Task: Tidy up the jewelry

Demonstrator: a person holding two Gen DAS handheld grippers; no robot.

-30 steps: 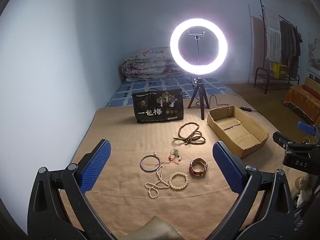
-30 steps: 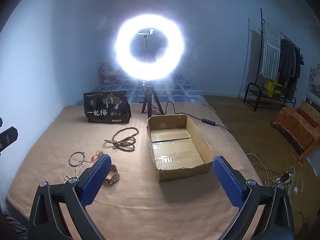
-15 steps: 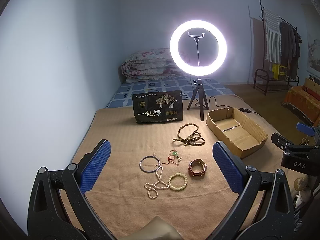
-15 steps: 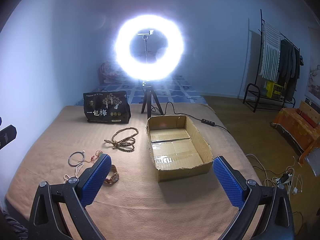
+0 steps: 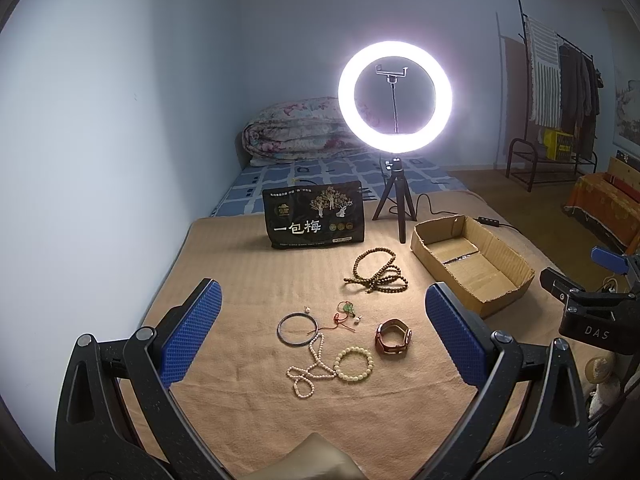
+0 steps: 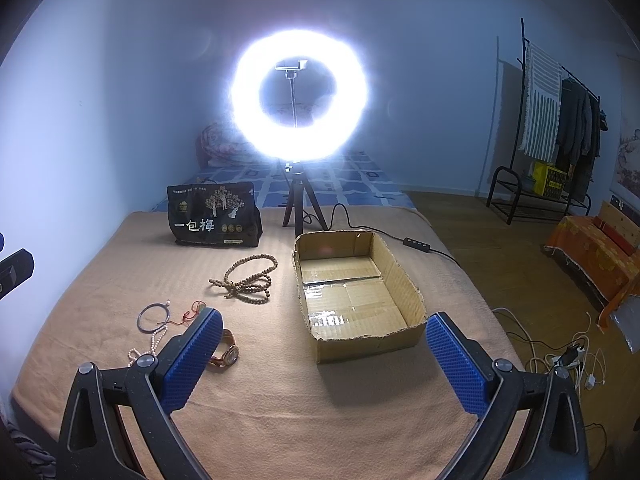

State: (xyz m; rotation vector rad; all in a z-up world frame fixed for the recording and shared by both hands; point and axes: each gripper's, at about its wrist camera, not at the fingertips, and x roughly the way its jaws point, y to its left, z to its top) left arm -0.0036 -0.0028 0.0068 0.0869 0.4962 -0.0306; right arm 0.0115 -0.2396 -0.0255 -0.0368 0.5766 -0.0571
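Both grippers, left point(image 5: 320, 332) and right point(image 6: 324, 356), were held spread, nothing grasped; 2 bracelets point(image 5: 354, 364) and watch point(image 5: 393, 337) were noted beside cardboard box point(image 6: 400, 280).

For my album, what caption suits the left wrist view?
Open left tool above scattered jewelry beside an empty cardboard box.

Pale blue walls point(image 5: 120, 100) closed in the room, lit mostly by a glowing ring light point(image 5: 395, 96) on a small black tripod point(image 5: 394, 210) standing on the tan bedspread point(image 6: 280, 408). Behind it lay a blue checked sheet point(image 5: 332, 178) and a rolled floral quilt point(image 5: 296, 130) against the far wall. To the right, a wooden floor point(image 6: 500, 248) ran to a black clothes rack point(image 6: 560, 120) hung with garments, and white cables point(image 6: 568, 356) lay tangled near the bed.
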